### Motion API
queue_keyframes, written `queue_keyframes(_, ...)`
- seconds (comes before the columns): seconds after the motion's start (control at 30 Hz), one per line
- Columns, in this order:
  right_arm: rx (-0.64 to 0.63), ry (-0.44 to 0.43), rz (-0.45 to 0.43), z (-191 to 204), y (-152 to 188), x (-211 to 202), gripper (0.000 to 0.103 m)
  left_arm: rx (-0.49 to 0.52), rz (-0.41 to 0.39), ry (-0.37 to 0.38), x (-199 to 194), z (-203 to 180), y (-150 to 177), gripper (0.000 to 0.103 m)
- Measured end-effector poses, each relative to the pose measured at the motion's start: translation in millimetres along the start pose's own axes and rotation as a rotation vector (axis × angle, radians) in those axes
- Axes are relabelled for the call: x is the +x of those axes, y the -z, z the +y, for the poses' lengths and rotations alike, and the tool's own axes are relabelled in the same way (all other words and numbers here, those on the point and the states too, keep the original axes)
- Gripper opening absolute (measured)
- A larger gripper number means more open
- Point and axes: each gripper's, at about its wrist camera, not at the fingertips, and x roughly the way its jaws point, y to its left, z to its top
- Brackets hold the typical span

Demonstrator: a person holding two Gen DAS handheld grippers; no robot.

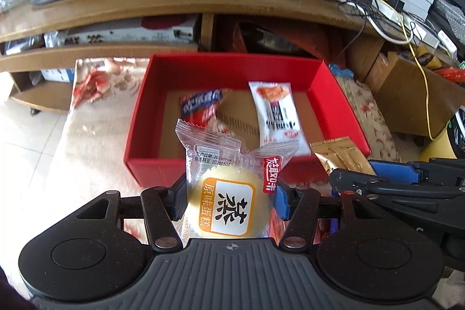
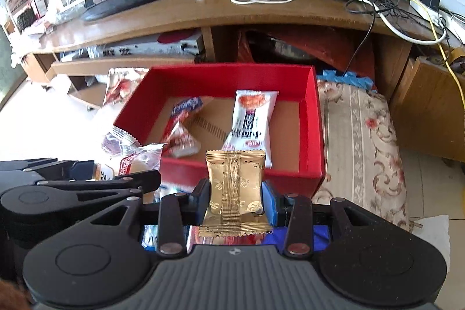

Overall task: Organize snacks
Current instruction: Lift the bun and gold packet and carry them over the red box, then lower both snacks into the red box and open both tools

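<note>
- Left wrist view: the left claw clamps a clear-wrapped yellow cake, held just short of the red box.
- Ahead of both claws, the box holds a white packet and a red-and-blue packet.
- The right claw pinches a gold packet before the box's near wall.

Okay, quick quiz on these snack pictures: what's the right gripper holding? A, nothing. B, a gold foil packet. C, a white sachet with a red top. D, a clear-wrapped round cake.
B: in the right wrist view the right gripper is shut on the gold foil packet, while the round cake sits in the left gripper.
</note>
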Motion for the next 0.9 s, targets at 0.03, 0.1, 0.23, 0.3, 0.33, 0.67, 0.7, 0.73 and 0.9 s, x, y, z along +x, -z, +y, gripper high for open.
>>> queue_keyframes(0.03,0.007,0.0,-0.005,-1.1,-3.0,0.8,0.037,-0.003,-0.002,0.001,1.1,0.0,-3.5,0.063)
queue_keyframes(0.1,0.012,0.006,-0.013,-2.8,-9.2,2.7,0.037,-0.003,-0.006,-0.004,4.1,-1.5,-11.5,0.063)
queue_keyframes(0.23,0.023,0.007,-0.026,-7.1,-24.6,10.2,0.037,-0.002,-0.019,-0.018,10.5,-2.5,-27.2,0.063)
queue_keyframes(0.3,0.024,0.007,-0.032,-9.3,-32.0,14.8,0.037,-0.008,-0.023,-0.022,14.6,-1.9,-33.7,0.063)
queue_keyframes(0.33,0.025,0.007,-0.033,-10.4,-35.6,17.6,0.037,-0.01,-0.025,-0.026,17.6,-1.5,-37.5,0.063)
queue_keyframes(0.67,0.034,0.006,-0.035,-18.7,-58.4,46.3,0.037,-0.016,-0.022,-0.053,40.9,0.6,-59.2,0.063)
queue_keyframes(0.7,0.037,0.005,-0.034,-19.6,-59.5,48.8,0.037,-0.015,-0.021,-0.055,42.9,0.8,-60.6,0.063)
queue_keyframes(0.73,0.039,0.006,-0.033,-20.3,-60.7,51.4,0.037,-0.015,-0.02,-0.057,45.2,1.1,-61.8,0.063)
queue_keyframes(0.9,0.038,0.008,-0.022,-22.6,-64.2,65.0,0.037,-0.02,-0.006,-0.064,58.3,2.5,-66.3,0.063)
